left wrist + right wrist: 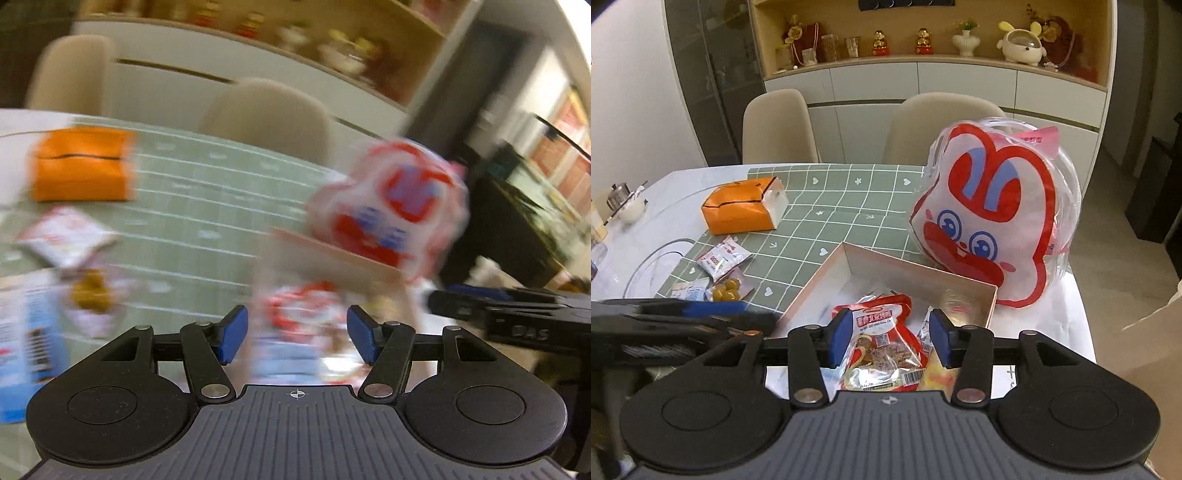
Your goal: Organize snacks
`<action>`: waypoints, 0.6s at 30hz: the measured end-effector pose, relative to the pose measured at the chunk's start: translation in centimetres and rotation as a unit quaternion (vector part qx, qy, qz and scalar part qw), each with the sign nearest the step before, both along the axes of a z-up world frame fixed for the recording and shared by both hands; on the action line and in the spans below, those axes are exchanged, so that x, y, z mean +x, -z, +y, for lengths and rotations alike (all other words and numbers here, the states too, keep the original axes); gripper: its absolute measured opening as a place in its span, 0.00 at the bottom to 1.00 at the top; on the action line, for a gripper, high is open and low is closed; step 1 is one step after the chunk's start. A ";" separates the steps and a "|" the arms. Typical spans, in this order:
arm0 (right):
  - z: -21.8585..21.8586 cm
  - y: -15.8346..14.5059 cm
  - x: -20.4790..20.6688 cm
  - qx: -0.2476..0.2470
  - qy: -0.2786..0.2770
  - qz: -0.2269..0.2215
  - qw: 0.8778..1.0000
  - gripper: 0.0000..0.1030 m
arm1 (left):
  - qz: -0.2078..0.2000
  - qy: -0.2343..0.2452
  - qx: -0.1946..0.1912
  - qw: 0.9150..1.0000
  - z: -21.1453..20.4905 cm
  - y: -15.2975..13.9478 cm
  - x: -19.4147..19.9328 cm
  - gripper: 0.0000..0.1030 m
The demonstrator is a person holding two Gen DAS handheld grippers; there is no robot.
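1. Risk: the red snack packet [882, 343] lies in the pink cardboard box [827, 273] right below the right gripper [888, 338]; its pads stand apart on either side and do not seem to press it. A careless sweep could catch the crinkly edge and drag it out.
2. Risk: the rabbit-shaped plastic bag [990, 221] stands against the box's far wall. A knock to the box may tip it.
3. Risk: small packets [724, 256] and a pouch of yellow-green balls [727, 290] lie loose on the green checked mat [827, 221], near the orange tissue box [738, 212]. Reaching for them while the left-wrist view is smeared invites a missed grasp.
4. Pose: the right gripper tilts down over the box's near end, empty as far as I can judge.
5. Pose: the left gripper [297, 334] also points down, pads parted with nothing pinched; its dark body crosses the right view's left edge.
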State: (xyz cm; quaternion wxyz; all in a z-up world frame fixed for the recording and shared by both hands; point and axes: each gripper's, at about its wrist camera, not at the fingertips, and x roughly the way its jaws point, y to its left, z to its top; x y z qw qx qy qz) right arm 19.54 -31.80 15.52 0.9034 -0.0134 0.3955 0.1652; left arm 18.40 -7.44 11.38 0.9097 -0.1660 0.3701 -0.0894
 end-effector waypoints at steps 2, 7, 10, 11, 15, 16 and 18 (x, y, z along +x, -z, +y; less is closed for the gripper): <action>1.0 0.4 0.5 -0.004 -0.003 0.002 1.000 0.46 | 0.010 -0.059 0.014 0.998 3.2 0.8 -0.8 0.63; 7.4 1.7 1.8 0.004 -0.046 0.015 0.999 0.51 | 0.074 -0.148 0.074 0.983 10.3 4.1 -0.3 0.63; 13.2 2.6 2.9 0.004 -0.081 0.017 0.997 0.55 | 0.077 -0.157 0.108 0.979 13.0 5.5 -0.4 0.63; 15.1 3.0 3.4 0.003 -0.091 0.021 0.996 0.55 | 0.076 -0.153 0.110 0.979 13.6 5.7 -0.7 0.63; 23.2 5.2 6.3 0.010 -0.129 0.052 0.990 0.55 | 0.074 -0.112 0.089 0.987 15.5 6.3 -2.1 0.63; 25.1 5.7 7.2 0.011 -0.135 0.054 0.989 0.55 | 0.076 -0.105 0.081 0.988 15.8 6.4 -2.6 0.63; 28.4 6.7 8.9 0.001 -0.146 0.045 0.988 0.55 | 0.082 -0.082 0.054 0.992 16.6 6.7 -3.5 0.63</action>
